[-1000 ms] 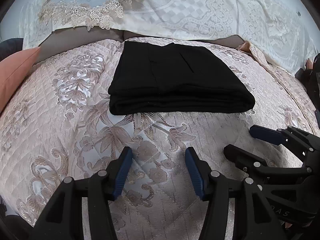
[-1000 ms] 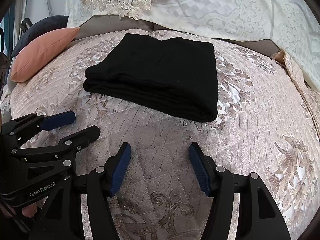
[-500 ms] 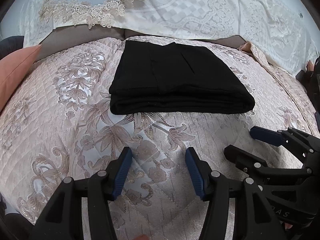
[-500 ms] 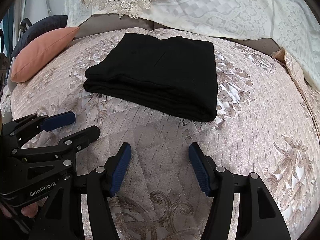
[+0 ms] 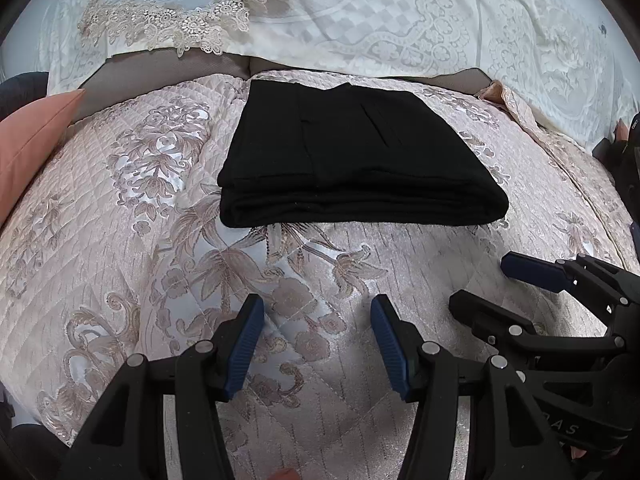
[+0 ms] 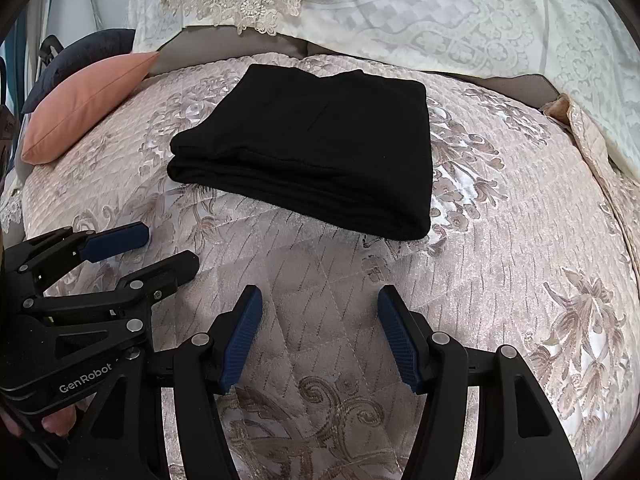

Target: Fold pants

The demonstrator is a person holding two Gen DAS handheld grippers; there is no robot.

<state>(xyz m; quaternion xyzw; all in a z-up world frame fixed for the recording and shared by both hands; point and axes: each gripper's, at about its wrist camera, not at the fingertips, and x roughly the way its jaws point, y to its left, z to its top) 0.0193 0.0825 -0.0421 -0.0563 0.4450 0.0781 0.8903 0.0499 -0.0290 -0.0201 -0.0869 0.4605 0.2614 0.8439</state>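
Left wrist view: we are holding the left claw point(image 5: 316, 342) and right claw point(image 6: 318, 338) wide and empty above the quilt point(image 5: 120, 260), apart from the pants point(image 5: 352, 164), which are lying folded mid-bed, so folding looks finished.

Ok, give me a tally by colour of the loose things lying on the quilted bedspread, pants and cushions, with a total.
Black: 1, the folded pants
Salmon pink: 1, a cushion
Dark navy: 1, a cushion partly hidden behind the pink one
Total: 3
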